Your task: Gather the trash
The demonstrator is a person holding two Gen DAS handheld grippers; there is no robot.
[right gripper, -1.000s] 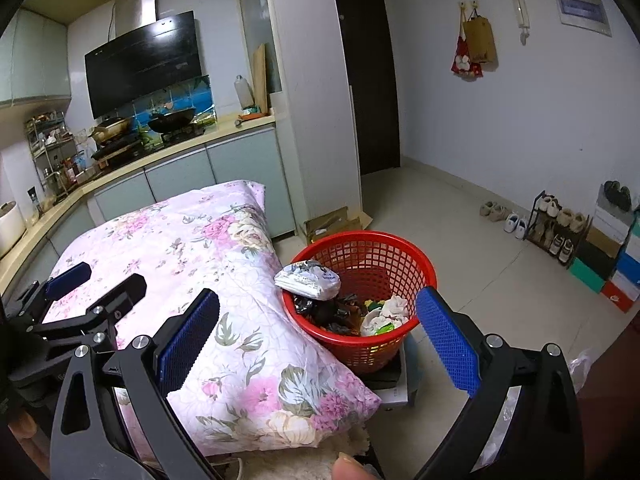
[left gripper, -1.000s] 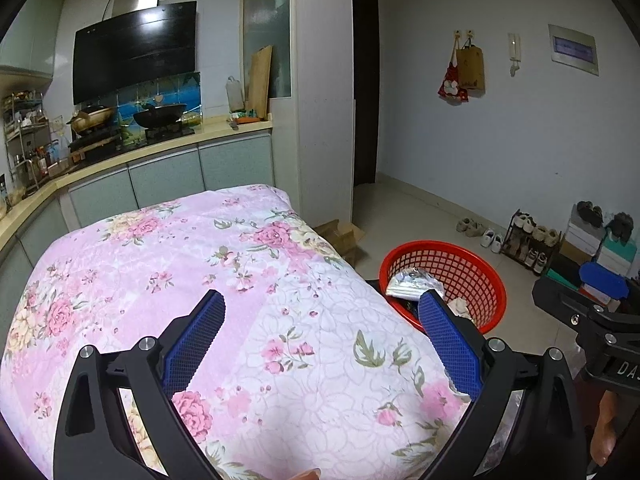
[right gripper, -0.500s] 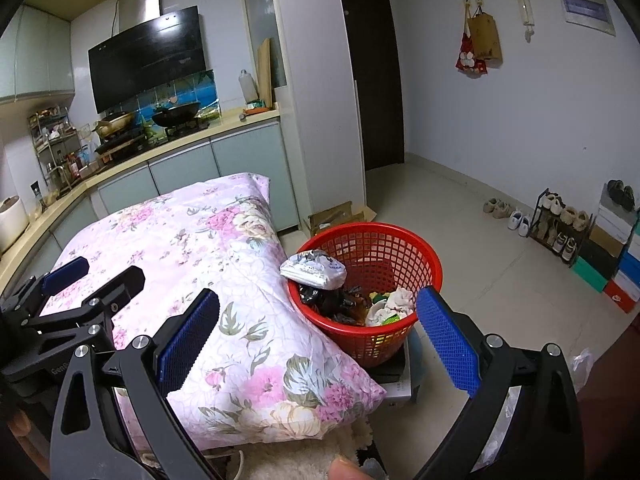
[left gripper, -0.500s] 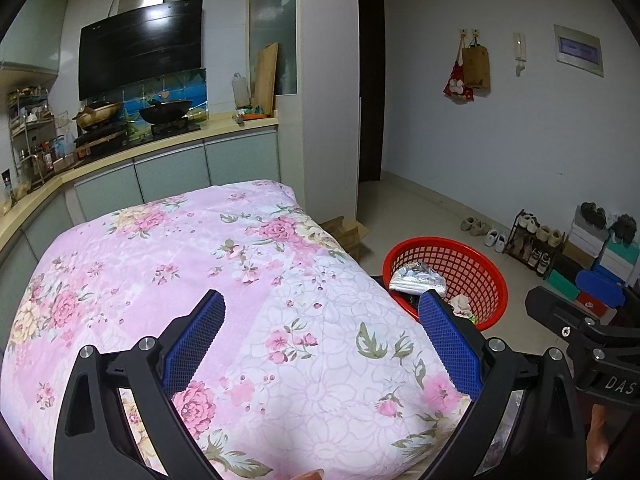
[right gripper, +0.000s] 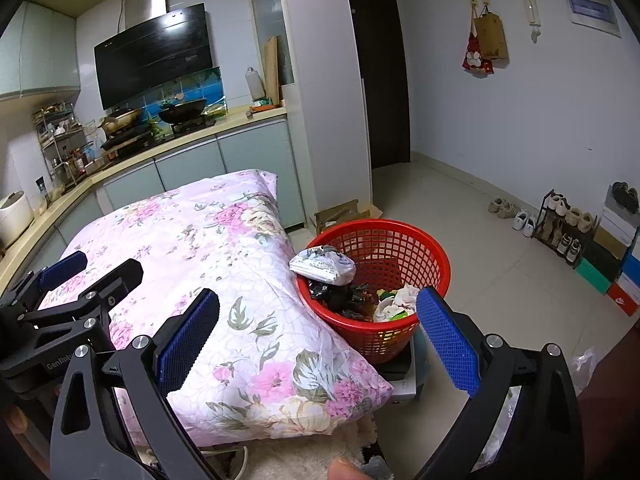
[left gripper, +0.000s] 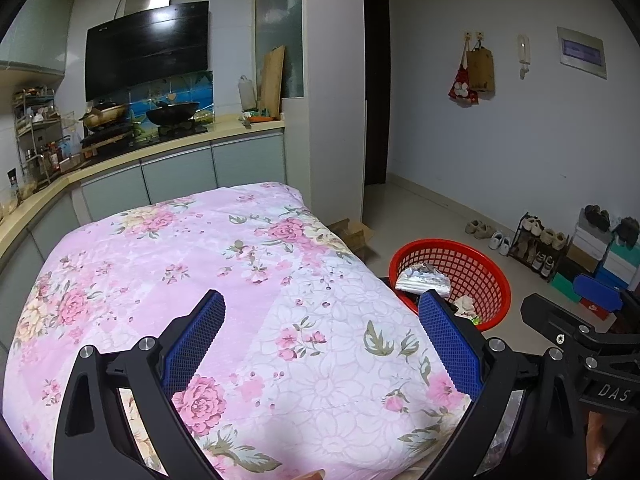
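Both grippers spread, holding nothing: left gripper (left gripper: 320, 340) over quilt (left gripper: 224, 264), right gripper (right gripper: 320, 340). Trash sits in red basket (right gripper: 424, 248) at 12 o'clock, silver wrapper (right gripper: 322, 266) on rim. Quilt looks cleared; likely done.

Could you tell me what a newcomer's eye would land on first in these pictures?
Probably the red basket on the floor, holding trash, with a silvery packet resting on its near rim. Beside it lies a big pink floral quilt, with both tools, left and right, open and empty above it.
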